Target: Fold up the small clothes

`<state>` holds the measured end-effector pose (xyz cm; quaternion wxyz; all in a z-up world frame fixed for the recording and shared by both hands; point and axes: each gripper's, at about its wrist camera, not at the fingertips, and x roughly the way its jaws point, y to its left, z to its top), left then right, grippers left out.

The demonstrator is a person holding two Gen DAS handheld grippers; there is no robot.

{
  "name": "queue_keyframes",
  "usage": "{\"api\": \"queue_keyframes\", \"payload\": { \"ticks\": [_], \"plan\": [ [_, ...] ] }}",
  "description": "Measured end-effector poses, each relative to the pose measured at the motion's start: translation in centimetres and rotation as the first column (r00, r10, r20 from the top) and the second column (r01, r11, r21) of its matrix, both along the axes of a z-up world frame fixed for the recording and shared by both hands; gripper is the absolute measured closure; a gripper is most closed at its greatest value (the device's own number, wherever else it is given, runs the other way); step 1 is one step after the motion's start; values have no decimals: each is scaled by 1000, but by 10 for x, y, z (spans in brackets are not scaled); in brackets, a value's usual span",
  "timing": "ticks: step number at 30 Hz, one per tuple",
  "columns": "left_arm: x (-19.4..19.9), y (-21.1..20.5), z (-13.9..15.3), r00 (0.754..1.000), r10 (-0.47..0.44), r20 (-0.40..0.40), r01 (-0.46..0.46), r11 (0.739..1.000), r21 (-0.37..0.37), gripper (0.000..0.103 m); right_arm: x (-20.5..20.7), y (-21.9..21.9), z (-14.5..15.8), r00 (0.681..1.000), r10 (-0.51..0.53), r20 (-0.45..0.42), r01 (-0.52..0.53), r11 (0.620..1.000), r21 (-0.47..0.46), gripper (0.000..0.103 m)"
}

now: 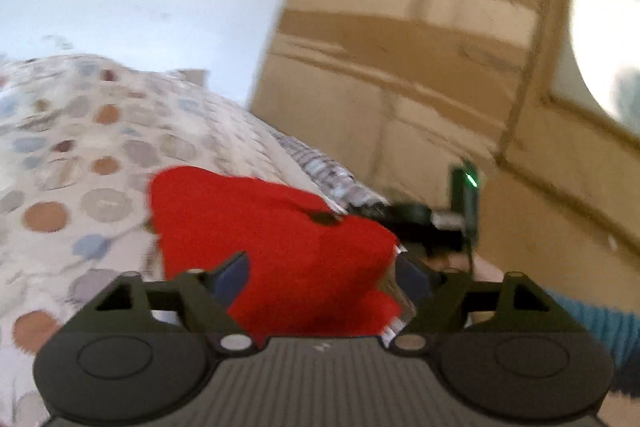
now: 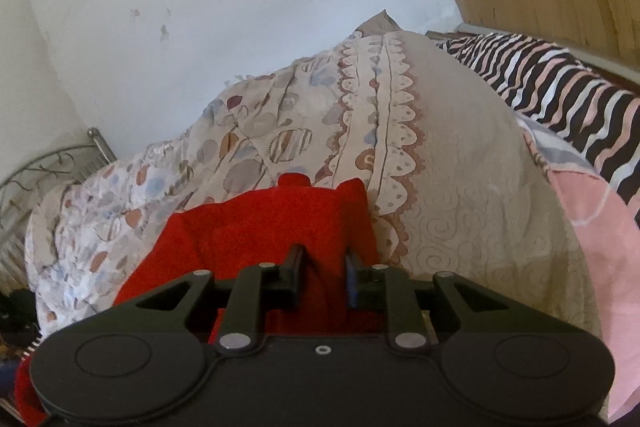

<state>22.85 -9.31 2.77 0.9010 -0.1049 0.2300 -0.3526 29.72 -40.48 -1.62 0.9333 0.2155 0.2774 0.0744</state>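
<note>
A small red garment [image 1: 276, 239] lies on a bed with a spotted quilt [image 1: 80, 155]. In the left wrist view my left gripper [image 1: 320, 279] has its jaws spread wide, with the red cloth bunched between them. The view is blurred. In the right wrist view my right gripper [image 2: 323, 279] has its jaws close together and pinches a fold of the red garment [image 2: 256, 227], which drapes from it down to the left. The right gripper also shows as a dark shape in the left wrist view [image 1: 440, 223], just right of the garment.
A patterned quilt [image 2: 400, 155] covers the bed, with a striped black, white and pink cloth [image 2: 560, 91] at the right. A white wall [image 2: 200, 27] stands behind. A wooden wardrobe [image 1: 420, 47] is to the right. A metal bed frame [image 2: 48, 163] shows at the left.
</note>
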Motion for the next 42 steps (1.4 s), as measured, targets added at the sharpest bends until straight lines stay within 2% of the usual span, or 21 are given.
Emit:
{"api": "queue_keyframes", "payload": {
  "ticks": [2, 4, 7, 9, 11, 14, 15, 19, 29, 37, 42],
  "plan": [
    [5, 16, -2, 997, 62, -37, -64, 996, -62, 16, 0, 1, 0, 1000, -5, -1, 5, 1000, -11, 78],
    [15, 28, -5, 983, 141, -114, -152, 983, -98, 11, -1, 3, 1, 1000, -8, -2, 8, 1000, -26, 77],
    [33, 36, -15, 954, 197, -228, -222, 971, -90, 10, -7, 8, 7, 1000, -31, -2, 31, 997, -71, 66],
    [43, 39, -26, 933, 210, -294, -244, 966, -85, 9, -16, 17, 16, 999, -33, 22, 36, 990, -137, 57],
    [50, 39, -36, 911, 229, -342, -265, 962, -61, 8, -29, 26, 27, 998, -35, 61, 47, 976, -210, 26],
    [48, 35, -47, 898, 240, -369, -268, 963, -26, 5, -53, 35, 44, 991, -13, 133, 44, 972, -232, 6],
    [49, 34, -49, 897, 238, -373, -267, 963, -27, 4, -60, 38, 48, 989, -4, 148, 39, 971, -234, 2],
    [48, 32, -51, 897, 238, -373, -266, 964, -25, 4, -83, 51, 60, 983, 33, 183, 13, 970, -244, 1],
    [37, 28, -45, 901, 272, -338, -277, 960, 32, 4, -79, 74, 61, 991, 46, 125, -17, 974, -226, 1],
    [32, 30, -49, 899, 278, -338, -277, 959, 51, 3, -92, 82, 27, 996, 12, 84, 20, 928, -372, 1],
    [27, 22, -55, 912, 272, -308, -256, 962, 91, 2, -112, 85, 2, 992, -24, 123, 79, 884, -460, 1]
  ]
}}
